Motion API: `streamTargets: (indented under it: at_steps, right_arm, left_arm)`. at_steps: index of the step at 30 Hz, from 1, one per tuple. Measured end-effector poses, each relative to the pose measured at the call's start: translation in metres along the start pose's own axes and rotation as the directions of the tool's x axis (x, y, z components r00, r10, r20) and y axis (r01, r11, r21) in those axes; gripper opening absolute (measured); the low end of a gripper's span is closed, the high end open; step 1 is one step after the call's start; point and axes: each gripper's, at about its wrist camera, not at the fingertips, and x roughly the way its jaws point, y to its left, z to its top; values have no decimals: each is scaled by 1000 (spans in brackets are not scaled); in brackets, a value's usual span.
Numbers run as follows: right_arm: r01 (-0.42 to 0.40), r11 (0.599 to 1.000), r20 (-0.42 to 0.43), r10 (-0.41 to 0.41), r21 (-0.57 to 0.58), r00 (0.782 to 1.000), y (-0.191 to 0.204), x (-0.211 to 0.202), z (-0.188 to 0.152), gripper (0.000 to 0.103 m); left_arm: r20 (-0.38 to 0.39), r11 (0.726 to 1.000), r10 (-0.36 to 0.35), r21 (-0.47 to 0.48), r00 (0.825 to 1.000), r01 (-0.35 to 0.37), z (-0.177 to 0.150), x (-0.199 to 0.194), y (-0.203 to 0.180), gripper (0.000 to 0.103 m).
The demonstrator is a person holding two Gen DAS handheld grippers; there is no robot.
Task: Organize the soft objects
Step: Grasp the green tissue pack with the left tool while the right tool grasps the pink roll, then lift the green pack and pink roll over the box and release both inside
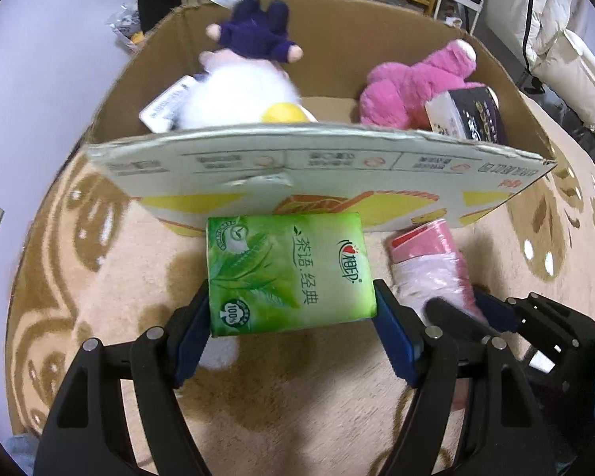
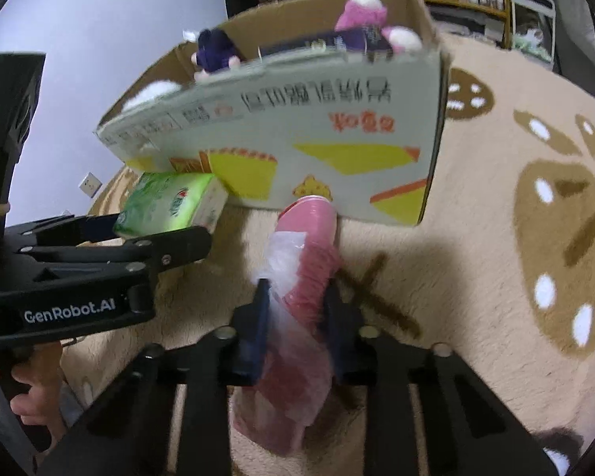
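A green tissue pack (image 1: 289, 273) is clamped between the blue pads of the left gripper (image 1: 291, 309), held above the rug (image 1: 99, 261) just before the near wall of the cardboard box (image 1: 321, 158). Beside it, to the right, a pink plastic-wrapped roll (image 2: 305, 277) is squeezed between the fingers of the right gripper (image 2: 297, 313), its far end close to the same wall. Inside the box, a white plush (image 1: 234, 95) and a purple plush (image 1: 258, 31) are seen at the left side, a pink plush (image 1: 408, 83) and a dark pack (image 1: 472, 115) at the right.
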Motion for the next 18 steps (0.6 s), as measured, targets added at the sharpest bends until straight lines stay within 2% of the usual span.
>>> streamTargets:
  at_steps: [7, 18]
  right_arm:
    - [14, 999, 56, -16, 29, 998, 2, -20, 1, 17]
    - [50, 998, 218, -55, 29, 974, -11, -99, -1, 17]
  left_arm:
    - [51, 999, 43, -33, 998, -41, -16, -33, 6, 75]
    - [166, 994, 92, -67, 982, -82, -27, -64, 23, 75]
